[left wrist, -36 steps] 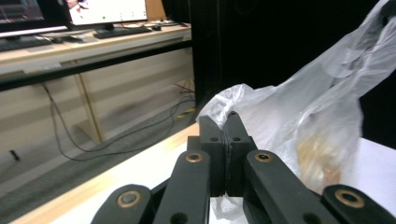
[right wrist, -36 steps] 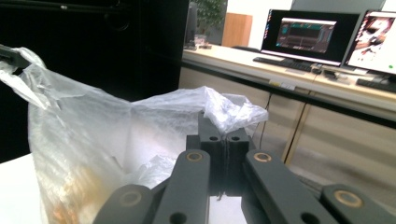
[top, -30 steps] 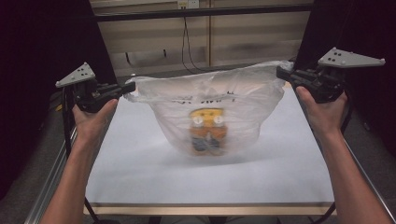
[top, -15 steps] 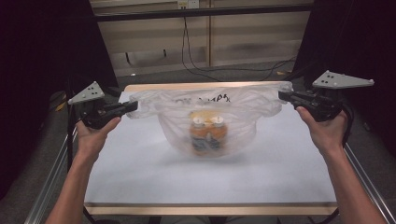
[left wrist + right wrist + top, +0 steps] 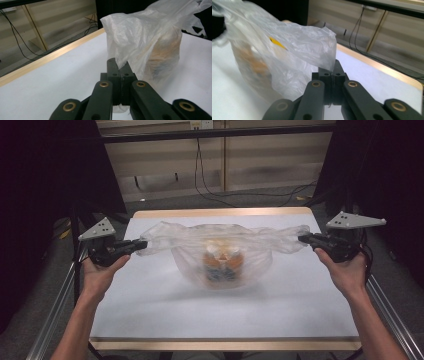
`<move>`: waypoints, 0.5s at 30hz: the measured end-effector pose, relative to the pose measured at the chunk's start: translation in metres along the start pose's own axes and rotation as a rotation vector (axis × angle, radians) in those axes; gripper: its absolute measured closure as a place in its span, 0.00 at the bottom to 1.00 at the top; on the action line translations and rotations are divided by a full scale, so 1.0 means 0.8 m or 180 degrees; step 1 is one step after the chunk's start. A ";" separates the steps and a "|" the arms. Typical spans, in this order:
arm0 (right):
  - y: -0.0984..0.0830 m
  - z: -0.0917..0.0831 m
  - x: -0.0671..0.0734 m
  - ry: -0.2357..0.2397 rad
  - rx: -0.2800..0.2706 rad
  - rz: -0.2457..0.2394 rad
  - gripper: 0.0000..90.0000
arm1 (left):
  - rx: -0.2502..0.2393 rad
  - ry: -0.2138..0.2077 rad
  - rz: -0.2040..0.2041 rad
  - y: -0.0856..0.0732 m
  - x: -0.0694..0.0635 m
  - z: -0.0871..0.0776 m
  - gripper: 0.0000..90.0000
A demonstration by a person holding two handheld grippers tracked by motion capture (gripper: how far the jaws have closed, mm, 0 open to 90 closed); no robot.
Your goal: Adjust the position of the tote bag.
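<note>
At the left of the high view the left gripper (image 5: 142, 243) has its jaws pinched on one end of the clear plastic bag (image 5: 220, 251), and at the right the right gripper (image 5: 302, 238) pinches the other end. The bag sits at the centre of the white table (image 5: 165, 310), with orange items (image 5: 222, 262) inside.

The plastic bag (image 5: 220, 251) stretches across the middle of the table (image 5: 165, 310), its ends drawn out sideways to the left gripper (image 5: 142, 243) and right gripper (image 5: 302, 238) — a band barring passage from front to back at that height. In front of the bag, toward the person, the white surface lies bare and wide. Behind the bag a narrower bare strip runs to the table's wooden far edge.
</note>
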State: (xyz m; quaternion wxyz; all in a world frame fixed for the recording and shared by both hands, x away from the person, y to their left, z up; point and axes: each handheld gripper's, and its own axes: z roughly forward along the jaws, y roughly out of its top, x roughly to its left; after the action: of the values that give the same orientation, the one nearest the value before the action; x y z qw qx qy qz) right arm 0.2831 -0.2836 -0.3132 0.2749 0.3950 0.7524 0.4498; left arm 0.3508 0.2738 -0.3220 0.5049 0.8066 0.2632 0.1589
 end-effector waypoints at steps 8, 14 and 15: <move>-0.018 0.006 0.008 0.0003 0.0119 -0.0003 1.00 | 0.0067 0.0016 0.0066 -0.018 -0.014 -0.010 1.00; -0.022 0.023 0.001 0.0022 0.0094 0.0114 1.00 | 0.0064 -0.0018 -0.0109 -0.024 0.005 0.008 1.00; -0.023 0.033 -0.003 0.0016 0.0124 0.0138 1.00 | 0.0081 -0.0013 -0.0173 -0.027 0.012 0.017 1.00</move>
State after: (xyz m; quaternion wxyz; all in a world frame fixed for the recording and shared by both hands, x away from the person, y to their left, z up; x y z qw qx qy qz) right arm 0.2979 -0.2789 -0.3413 0.2554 0.4153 0.7529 0.4420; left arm 0.3599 0.2773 -0.3473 0.4992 0.8059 0.2859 0.1401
